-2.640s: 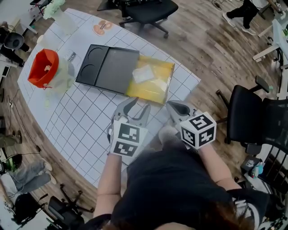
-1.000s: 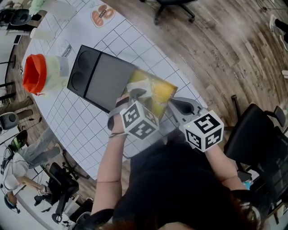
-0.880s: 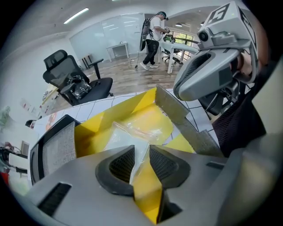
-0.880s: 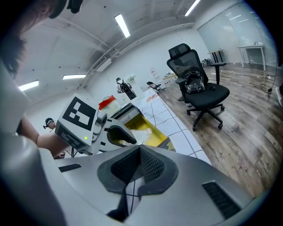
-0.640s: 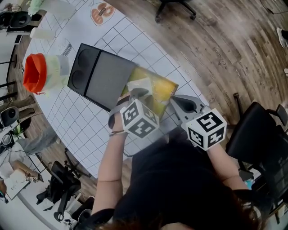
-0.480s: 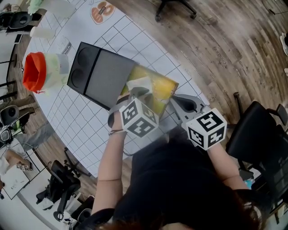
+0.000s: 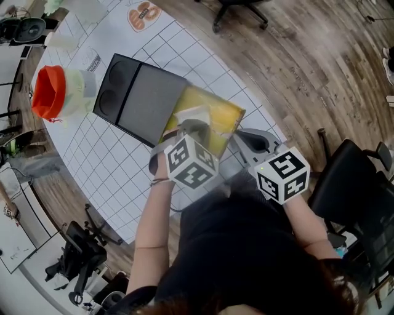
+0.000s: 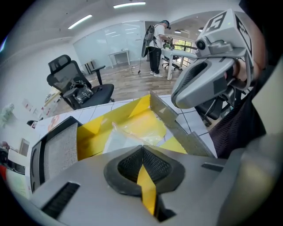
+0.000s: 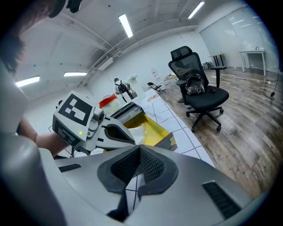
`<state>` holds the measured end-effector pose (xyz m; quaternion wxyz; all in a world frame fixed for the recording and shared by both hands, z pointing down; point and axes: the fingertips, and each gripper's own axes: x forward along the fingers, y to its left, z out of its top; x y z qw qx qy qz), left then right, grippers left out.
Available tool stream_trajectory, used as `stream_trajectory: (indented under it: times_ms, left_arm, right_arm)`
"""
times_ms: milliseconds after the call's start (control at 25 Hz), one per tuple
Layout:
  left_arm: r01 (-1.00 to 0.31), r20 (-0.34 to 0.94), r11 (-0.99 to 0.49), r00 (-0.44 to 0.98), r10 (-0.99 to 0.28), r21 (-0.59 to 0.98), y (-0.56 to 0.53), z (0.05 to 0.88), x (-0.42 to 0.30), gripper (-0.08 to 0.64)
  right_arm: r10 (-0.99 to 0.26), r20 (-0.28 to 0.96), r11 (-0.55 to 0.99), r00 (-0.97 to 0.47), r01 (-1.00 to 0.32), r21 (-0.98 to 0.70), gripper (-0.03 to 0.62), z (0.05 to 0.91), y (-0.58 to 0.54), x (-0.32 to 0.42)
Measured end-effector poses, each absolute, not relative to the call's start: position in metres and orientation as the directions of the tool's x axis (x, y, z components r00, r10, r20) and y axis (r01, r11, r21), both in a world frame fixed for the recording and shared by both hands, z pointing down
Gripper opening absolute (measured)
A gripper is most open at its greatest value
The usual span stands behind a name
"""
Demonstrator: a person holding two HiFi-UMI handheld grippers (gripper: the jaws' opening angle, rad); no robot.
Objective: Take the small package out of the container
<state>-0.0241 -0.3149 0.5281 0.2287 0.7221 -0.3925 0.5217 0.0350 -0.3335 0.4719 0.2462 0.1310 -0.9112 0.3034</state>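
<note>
A yellow container (image 7: 221, 117) lies open on the gridded table, beside a black tray. Inside it rests the small package (image 7: 192, 115), a clear plastic pouch, also visible in the left gripper view (image 8: 132, 131). My left gripper (image 7: 184, 131) sits at the container's near edge. Its jaws are shut on a thin yellow strip of the container's wall (image 8: 146, 187), not on the package. My right gripper (image 7: 247, 139) hovers just right of the container over the table edge. In the right gripper view its pads (image 9: 150, 164) meet with nothing between them.
The black tray (image 7: 138, 98) with two round wells adjoins the container's left side. A red-orange bag (image 7: 48, 92) and clear plastic lie further left. A donut sticker (image 7: 143, 12) marks the table's far side. Office chairs stand on the wooden floor around the table.
The left gripper has stayed at the container's near edge and its jaws have closed onto the yellow wall. The right gripper has barely moved.
</note>
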Motion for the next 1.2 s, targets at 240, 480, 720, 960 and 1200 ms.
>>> stream_trajectory:
  times_ms: [240,480,720,960,1200]
  left_arm:
    - [-0.817,0.876,-0.569,0.204,-0.437,-0.094,-0.311,0.486,-0.021,0.026]
    - [-0.831,0.804,-0.544,0.241,-0.543,-0.118,-0.293,0.446,-0.025,0.026]
    - [-0.858,0.743,-0.491,0.23,-0.628,-0.15,-0.26,0.413,-0.045,0.026]
    - [-0.892,0.699,-0.427,0.21,-0.684,-0.15,-0.219,0.39,-0.064,0.026]
    - [-0.931,0.667,-0.336,0.159,-0.728,-0.145,-0.182,0.379,-0.089,0.026]
  right_arm:
    - [-0.124,0.54,0.788,-0.833,-0.413,-0.457,0.015,0.466,-0.323,0.032]
    - [-0.161,0.534,0.806,-0.83,-0.423,-0.414,0.015,0.452,-0.303,0.021]
    - [-0.203,0.528,0.819,-0.825,-0.439,-0.371,0.015,0.435,-0.275,0.01]
    - [-0.219,0.5,0.839,-0.838,-0.423,-0.342,0.015,0.416,-0.246,-0.006]
    - [-0.214,0.491,0.862,-0.845,-0.399,-0.311,0.015,0.405,-0.22,-0.019]
